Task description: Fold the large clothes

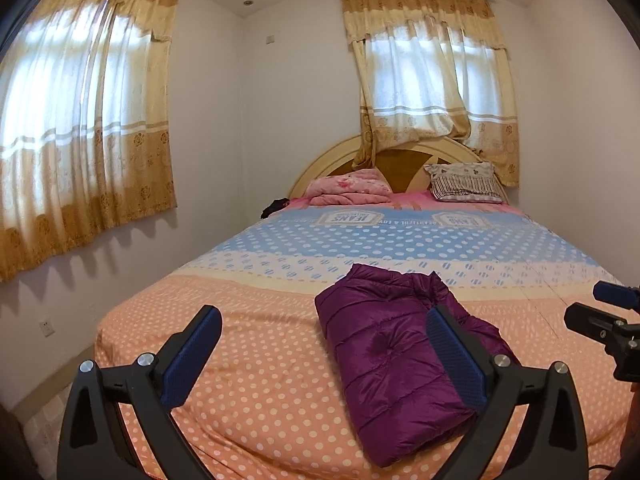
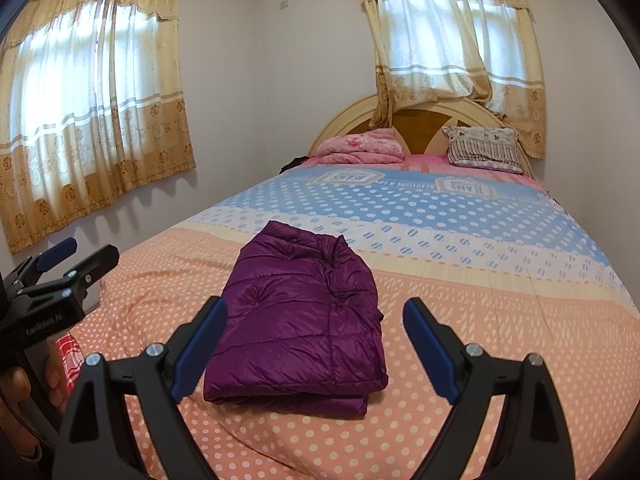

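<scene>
A purple quilted down jacket lies folded into a compact rectangle on the near end of the bed; it also shows in the right wrist view. My left gripper is open and empty, raised above the bed just left of the jacket. My right gripper is open and empty, held above the jacket's near edge without touching it. The right gripper also shows at the right edge of the left wrist view, and the left gripper at the left edge of the right wrist view.
The bed has an orange, cream and blue polka-dot cover. A pink folded blanket and a striped pillow lie by the headboard. Curtained windows stand on the left and far walls. A wall runs along the bed's left side.
</scene>
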`<action>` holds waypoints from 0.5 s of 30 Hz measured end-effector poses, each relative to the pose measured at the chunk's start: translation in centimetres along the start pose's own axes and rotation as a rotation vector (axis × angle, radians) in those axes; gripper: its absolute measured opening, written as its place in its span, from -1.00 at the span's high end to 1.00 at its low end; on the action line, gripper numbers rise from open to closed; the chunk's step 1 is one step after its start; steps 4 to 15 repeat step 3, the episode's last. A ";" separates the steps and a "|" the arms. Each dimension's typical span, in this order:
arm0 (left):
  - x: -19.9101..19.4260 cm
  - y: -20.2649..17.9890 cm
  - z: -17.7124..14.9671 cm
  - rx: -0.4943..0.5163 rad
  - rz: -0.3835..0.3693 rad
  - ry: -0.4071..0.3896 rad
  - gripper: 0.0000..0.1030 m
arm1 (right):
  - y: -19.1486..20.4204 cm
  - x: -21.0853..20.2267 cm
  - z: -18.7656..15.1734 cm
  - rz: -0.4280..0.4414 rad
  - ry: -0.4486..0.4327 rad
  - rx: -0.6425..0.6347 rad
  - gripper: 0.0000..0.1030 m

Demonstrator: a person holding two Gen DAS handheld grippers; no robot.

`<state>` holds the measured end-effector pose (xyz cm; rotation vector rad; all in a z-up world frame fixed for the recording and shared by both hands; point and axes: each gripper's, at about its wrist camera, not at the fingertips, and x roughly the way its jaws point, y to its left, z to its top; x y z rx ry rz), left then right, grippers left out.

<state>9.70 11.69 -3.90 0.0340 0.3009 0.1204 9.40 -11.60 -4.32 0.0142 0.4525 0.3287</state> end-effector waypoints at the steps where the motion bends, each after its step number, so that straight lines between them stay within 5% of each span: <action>1: 0.1 -0.1 -0.1 0.003 -0.001 0.004 -0.98 | 0.0 0.0 -0.1 0.001 0.001 0.000 -0.79; 15: 0.3 -0.2 -0.1 0.006 -0.016 0.014 -0.98 | 0.0 0.0 -0.3 0.000 0.000 -0.001 -0.81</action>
